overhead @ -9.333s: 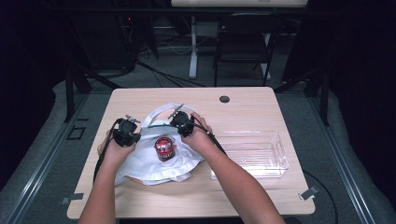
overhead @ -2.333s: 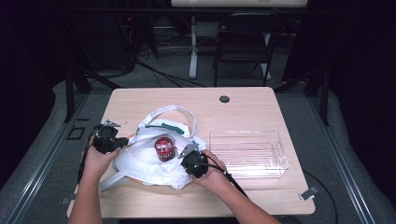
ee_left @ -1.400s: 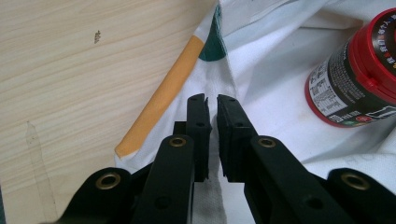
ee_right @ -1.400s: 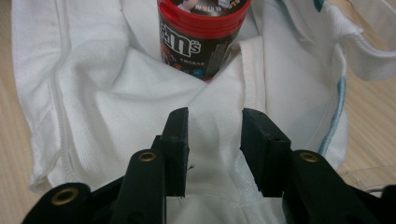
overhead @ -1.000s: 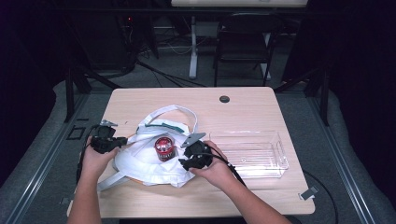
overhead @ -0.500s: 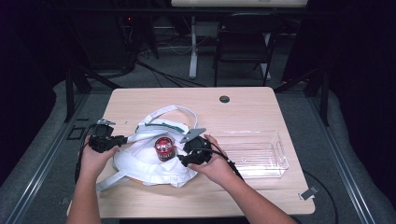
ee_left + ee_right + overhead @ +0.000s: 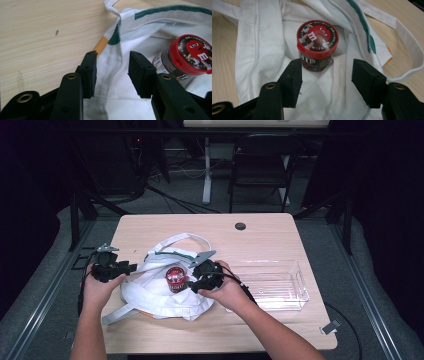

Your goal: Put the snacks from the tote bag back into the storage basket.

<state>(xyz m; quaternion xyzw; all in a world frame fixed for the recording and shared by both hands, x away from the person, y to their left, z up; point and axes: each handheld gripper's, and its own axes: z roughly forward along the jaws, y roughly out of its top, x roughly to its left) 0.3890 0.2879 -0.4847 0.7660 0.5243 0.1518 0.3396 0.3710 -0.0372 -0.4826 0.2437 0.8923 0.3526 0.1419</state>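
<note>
Currently, your wooden table (image 7: 165, 330) carries everything; the white cloth tote bag (image 7: 150, 295) lies flat on it as the landmark. Clear plastic tray (image 7: 280, 285) sits just beside the bag, on the side of your right hand. M&M's canister (image 7: 175, 279), red lid up, stands on the bag's middle, cloth bunched around its base.

Your left gripper (image 7: 131, 268) is at the bag's edge opposite the tray. Its jaws have just been opening; they stand apart, a fold of the bag's hem (image 7: 111, 62) between them, pads not pressing.

Your right gripper (image 7: 190, 282) is over the bag, just beside the canister. Jaws apart, nothing pinched; canister (image 7: 317, 45) sits just beyond the fingertips (image 7: 294, 75).
</note>
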